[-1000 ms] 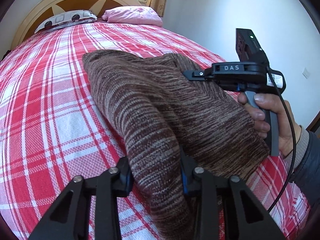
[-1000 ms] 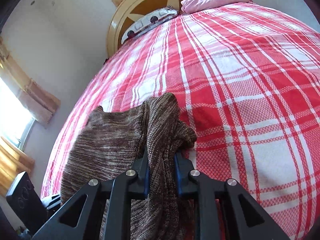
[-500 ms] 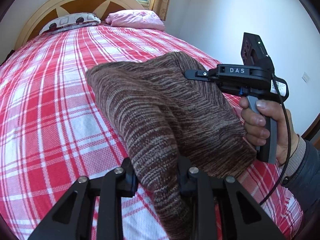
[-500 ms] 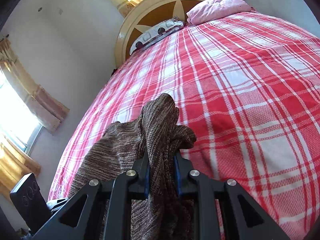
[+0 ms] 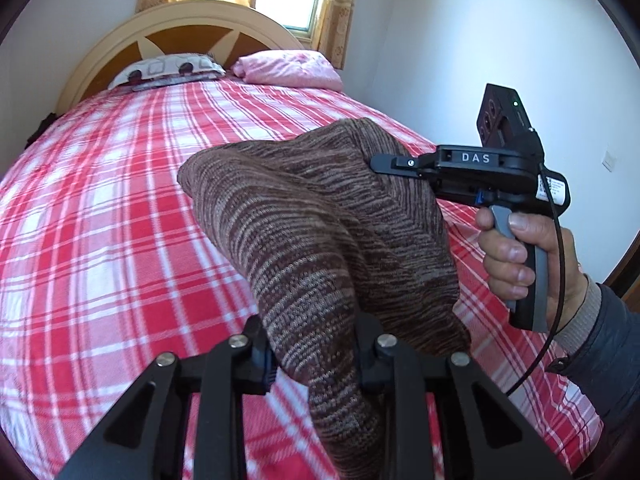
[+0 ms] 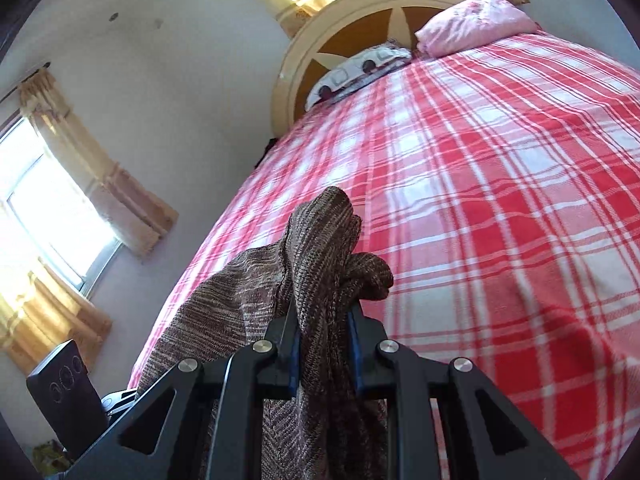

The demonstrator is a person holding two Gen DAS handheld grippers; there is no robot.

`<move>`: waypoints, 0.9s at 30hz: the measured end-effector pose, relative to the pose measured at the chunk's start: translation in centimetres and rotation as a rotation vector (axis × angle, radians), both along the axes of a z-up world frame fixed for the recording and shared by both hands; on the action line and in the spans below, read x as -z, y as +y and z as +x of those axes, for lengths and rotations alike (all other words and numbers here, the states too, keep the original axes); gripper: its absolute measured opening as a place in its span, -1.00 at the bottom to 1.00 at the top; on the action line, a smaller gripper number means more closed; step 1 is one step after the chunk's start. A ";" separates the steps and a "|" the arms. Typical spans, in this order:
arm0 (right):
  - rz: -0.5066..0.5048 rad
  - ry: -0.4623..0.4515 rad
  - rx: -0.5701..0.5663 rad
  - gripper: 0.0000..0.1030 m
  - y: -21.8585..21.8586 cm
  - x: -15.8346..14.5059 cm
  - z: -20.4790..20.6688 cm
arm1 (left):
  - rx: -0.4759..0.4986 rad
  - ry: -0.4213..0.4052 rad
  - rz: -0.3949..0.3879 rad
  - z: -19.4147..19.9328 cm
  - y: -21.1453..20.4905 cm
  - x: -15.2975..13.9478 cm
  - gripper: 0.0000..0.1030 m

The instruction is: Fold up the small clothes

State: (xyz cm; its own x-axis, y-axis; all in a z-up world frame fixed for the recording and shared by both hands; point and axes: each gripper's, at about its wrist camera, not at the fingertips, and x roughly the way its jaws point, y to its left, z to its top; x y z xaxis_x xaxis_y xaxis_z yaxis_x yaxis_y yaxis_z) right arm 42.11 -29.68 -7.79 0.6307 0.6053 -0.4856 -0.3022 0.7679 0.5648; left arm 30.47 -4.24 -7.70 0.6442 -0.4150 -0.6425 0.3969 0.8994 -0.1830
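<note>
Knitwear first: the item was a brown knitted garment (image 5: 320,216), marled in dark brown and beige streaks that ran as fine horizontal ribs. We saw it held up off the red-and-white plaid bedspread (image 5: 100,240), bunched into soft folds between the two tools, with a rounded corner hanging toward the left and a lower edge drooping beneath the left gripper (image 5: 316,344).

We noted that the left gripper's jaws had just been closing, and in the left wrist view they pinched a thick fold of the knit between them. The right gripper (image 6: 322,340) was clamped on another gathered fold; its blue pads (image 6: 295,356) pressed the fabric from both sides, and a peak of cloth stood up above the fingers. In the left wrist view we also saw the right hand (image 5: 520,264) wrapped round the tool's grey handle, the sleeve dark blue.

Behind the garment lay a pink pillow (image 5: 288,70) and a patterned pillow (image 5: 168,70) against the cream headboard (image 5: 192,16).
</note>
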 end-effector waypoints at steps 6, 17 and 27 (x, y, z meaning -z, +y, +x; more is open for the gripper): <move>0.025 -0.016 -0.071 -0.63 4.3 -0.6 -2.1 | -0.062 -0.013 0.017 -3.3 3.7 -0.6 -0.46; 0.066 -0.013 -0.219 -0.64 14.5 -0.8 -4.8 | -0.192 -0.029 0.017 -8.3 11.1 -1.0 -0.46; 0.075 0.013 -0.327 -0.64 23.4 0.0 -4.6 | -0.335 -0.022 -0.017 -10.7 17.1 0.8 -0.46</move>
State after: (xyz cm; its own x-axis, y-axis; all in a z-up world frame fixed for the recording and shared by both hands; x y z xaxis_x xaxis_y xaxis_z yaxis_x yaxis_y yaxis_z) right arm 37.52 -6.26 -7.82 0.3910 0.8094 -0.4382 -0.5186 0.5871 0.6216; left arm 19.78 12.88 -8.52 0.7604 -0.1881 -0.6217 0.0833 0.9775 -0.1938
